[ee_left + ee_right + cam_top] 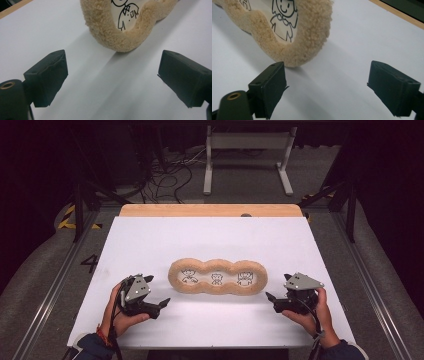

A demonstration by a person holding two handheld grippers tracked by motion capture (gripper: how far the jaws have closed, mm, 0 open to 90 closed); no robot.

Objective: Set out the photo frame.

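A tan fuzzy three-lobed frame (217, 277) lies flat on the white table (210, 237), with a line drawing of a figure in each opening. My left gripper (159, 296) sits just left of it and slightly nearer me, open, jaws pointing toward the frame's left lobe (120, 27). My right gripper (276, 296) is just right of it, open, aimed at the right lobe (294, 30). In both gripper views the black jaws stand wide apart with bare table between them, a short way from the plush edge.
A wooden strip (210, 210) runs along the table's far edge. Beyond it are a white metal stand (247, 157) and loose cables (165, 177) on the grey floor. Aluminium rails (55, 280) flank the table.
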